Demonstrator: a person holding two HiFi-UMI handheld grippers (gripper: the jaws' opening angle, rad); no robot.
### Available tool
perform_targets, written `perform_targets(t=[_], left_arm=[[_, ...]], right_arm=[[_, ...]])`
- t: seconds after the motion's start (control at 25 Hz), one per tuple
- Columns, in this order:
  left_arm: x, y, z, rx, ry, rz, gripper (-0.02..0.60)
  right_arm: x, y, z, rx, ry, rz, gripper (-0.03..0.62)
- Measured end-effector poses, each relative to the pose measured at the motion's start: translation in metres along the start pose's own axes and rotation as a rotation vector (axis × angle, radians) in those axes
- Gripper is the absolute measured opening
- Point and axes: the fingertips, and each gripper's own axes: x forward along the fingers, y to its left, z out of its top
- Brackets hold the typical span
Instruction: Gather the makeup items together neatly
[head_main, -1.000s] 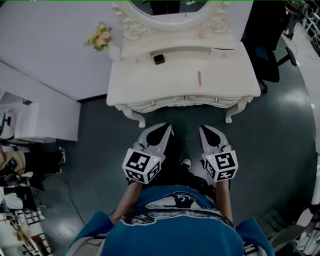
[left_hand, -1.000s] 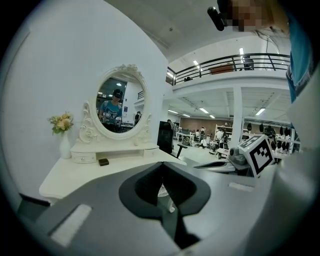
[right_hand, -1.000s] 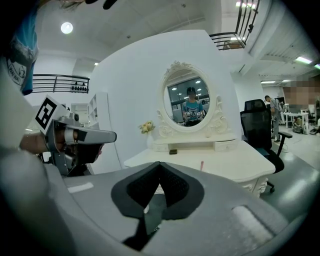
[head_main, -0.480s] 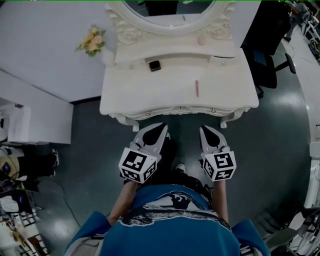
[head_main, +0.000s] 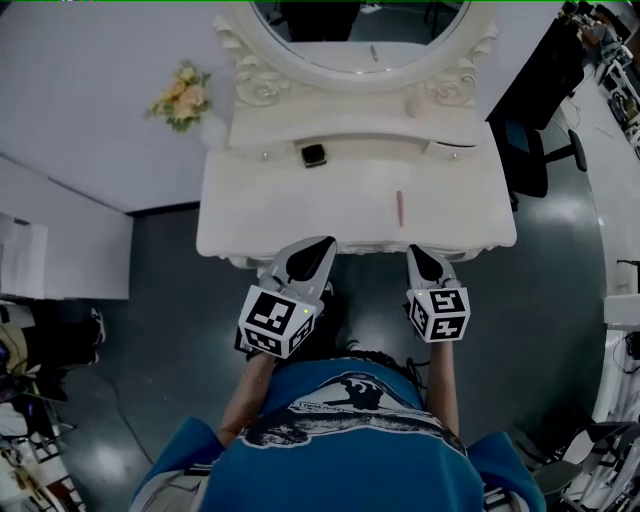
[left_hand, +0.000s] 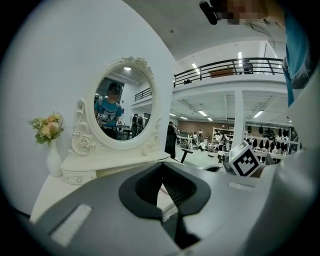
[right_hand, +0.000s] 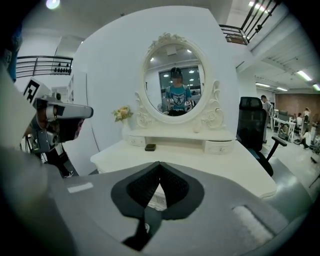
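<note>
A white vanity table (head_main: 270, 205) carries a small black compact (head_main: 314, 154) near its back shelf and a thin pink stick (head_main: 399, 207) lying right of centre. In the right gripper view the compact (right_hand: 150, 147) sits in front of the left drawer. My left gripper (head_main: 320, 244) is at the table's front edge, left of centre, jaws shut on nothing. My right gripper (head_main: 415, 250) is at the front edge just below the pink stick, also shut and empty. In the gripper views the left gripper (left_hand: 161, 165) and right gripper (right_hand: 159, 163) each show their tips meeting.
An oval mirror (head_main: 360, 25) in a carved frame stands at the back of the table. A vase of flowers (head_main: 181, 96) is at the back left corner. A black office chair (head_main: 525, 150) stands to the right of the table. A white wall runs along the left.
Both grippers have moved forward from over the floor to the table's front edge, staying shut. The table now looks nearer and lies right in front of them.
</note>
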Motion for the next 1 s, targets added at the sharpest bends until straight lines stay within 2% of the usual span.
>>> perform_targets(t=[0.24, 0.44, 0.8, 1.0], left_arm=[[0.017, 0.033, 0.006, -0.018, -0.001, -0.024, 0.018], [0.034, 0.059, 0.008, -0.018, 0.005, -0.048, 0.018], [0.049, 0.11, 0.003, -0.026, 0.046, -0.058, 0.018], [0.047, 0.136, -0.009, -0.043, 0.084, -0.04, 0.018]], right_arm=[[0.037, -0.014, -0.002, 0.024, 0.06, -0.047, 0.005], [0.078, -0.038, -0.026, 0.032, 0.156, -0.112, 0.021], [0.133, -0.069, -0.087, 0.211, 0.326, -0.195, 0.061], [0.146, -0.08, -0.096, 0.222, 0.357, -0.252, 0.078]])
